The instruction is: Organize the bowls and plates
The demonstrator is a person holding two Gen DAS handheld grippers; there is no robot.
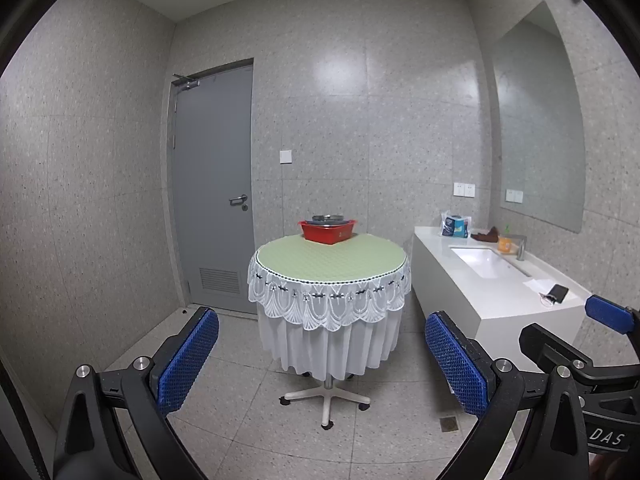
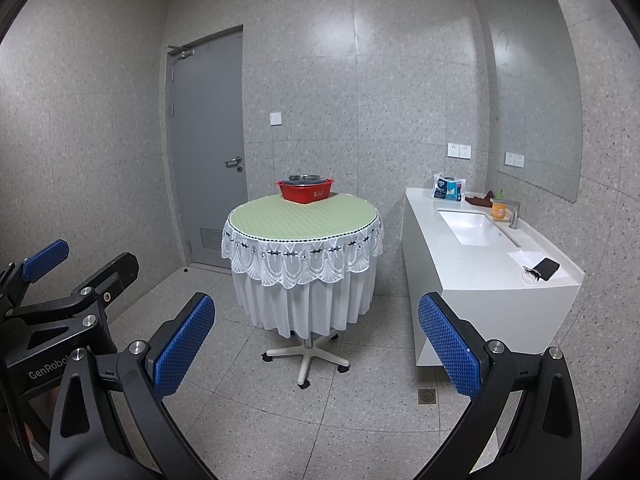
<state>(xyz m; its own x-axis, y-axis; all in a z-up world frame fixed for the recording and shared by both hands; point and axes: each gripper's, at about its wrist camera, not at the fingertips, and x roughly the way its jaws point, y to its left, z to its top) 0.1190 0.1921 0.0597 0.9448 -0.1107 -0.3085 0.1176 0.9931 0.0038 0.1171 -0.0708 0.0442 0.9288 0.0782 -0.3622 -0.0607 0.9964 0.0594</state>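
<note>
**Both grippers wide open, well short of the basin on the round table**

The left gripper (image 1: 322, 354) stood spread wide, its two blue, diamond-textured pads far apart with nothing between them and nothing touching them. The right gripper (image 2: 316, 340) was spread just as wide and equally empty; its black, angular linkage carried round silver pins at the joints. The two tools were side by side: in the left wrist view the right one showed at the lower right edge, and in the right wrist view the left one showed at the lower left.

Straight ahead of both pairs of fingers, well apart from them, stood a round table (image 1: 332, 262) on a white five-legged castor base. Its top was covered in pale green quilted cloth, edged with scalloped white lace and a pleated white skirt. At the far edge of the top, farthest from the grippers, sat a glossy red plastic basin (image 1: 328, 231) with rounded corners. Grey metallic dishes (image 1: 327, 219) showed just above its rim; whether they were plates or bowls was too small to tell.

Right of the grippers ran a smooth white counter (image 2: 472, 264) with a sunken rectangular sink (image 2: 474, 227), a dark phone (image 2: 547, 268) near its close end, and a mirror above. Beyond the table to the left was a flat grey door (image 1: 216, 184) in speckled grey tiled walls.
</note>
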